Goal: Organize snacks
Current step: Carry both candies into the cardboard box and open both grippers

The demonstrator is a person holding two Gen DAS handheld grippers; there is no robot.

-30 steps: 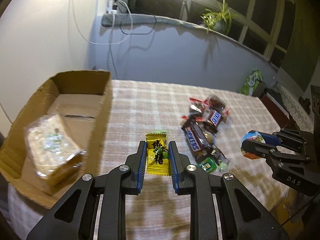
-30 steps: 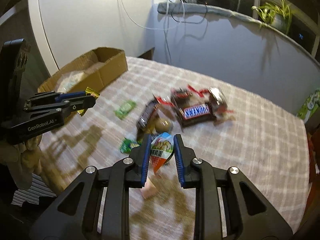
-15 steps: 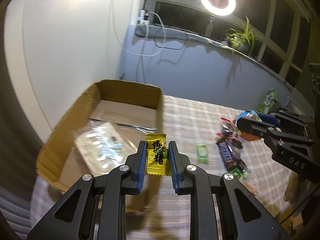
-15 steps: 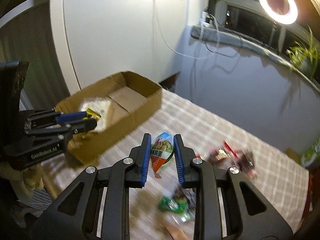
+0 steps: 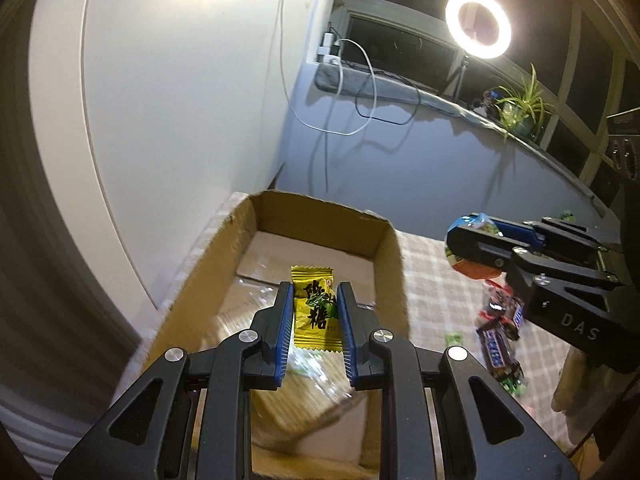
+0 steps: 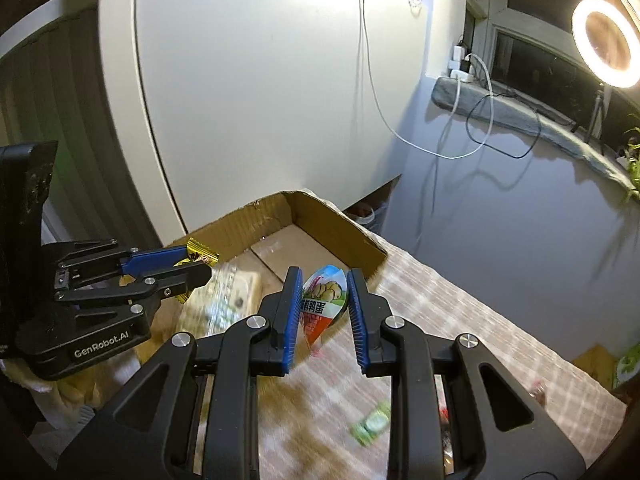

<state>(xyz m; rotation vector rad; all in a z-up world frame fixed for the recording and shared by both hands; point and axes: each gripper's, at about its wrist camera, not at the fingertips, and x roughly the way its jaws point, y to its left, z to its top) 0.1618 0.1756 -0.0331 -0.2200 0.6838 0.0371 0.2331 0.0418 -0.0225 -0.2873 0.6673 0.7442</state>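
left gripper [image 5: 313, 312]: pinching flat yellow foil candy packet [image 5: 315, 312], above open brown cardboard box [image 5: 394, 276]
right gripper [image 6: 323, 308]: pinching teardrop-shaped printed snack pouch [image 6: 322, 304], over checked tablecloth [image 6: 460, 312] just beside box
box: holds clear-wrapped pack [image 6: 224, 300]

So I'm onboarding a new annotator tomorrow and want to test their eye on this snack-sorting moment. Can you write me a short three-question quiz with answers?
1. True or false: the left gripper is empty.
2. What does the right gripper hold? A) a chocolate bar B) a white, blue and red snack pouch C) nothing
3. Fill in: the yellow candy is seen over the open ____.

Key
1. False: it is shut on the yellow candy.
2. B.
3. Cardboard box, which already holds a clear-wrapped pack. More snacks, including chocolate bars, lie on the checked tablecloth.
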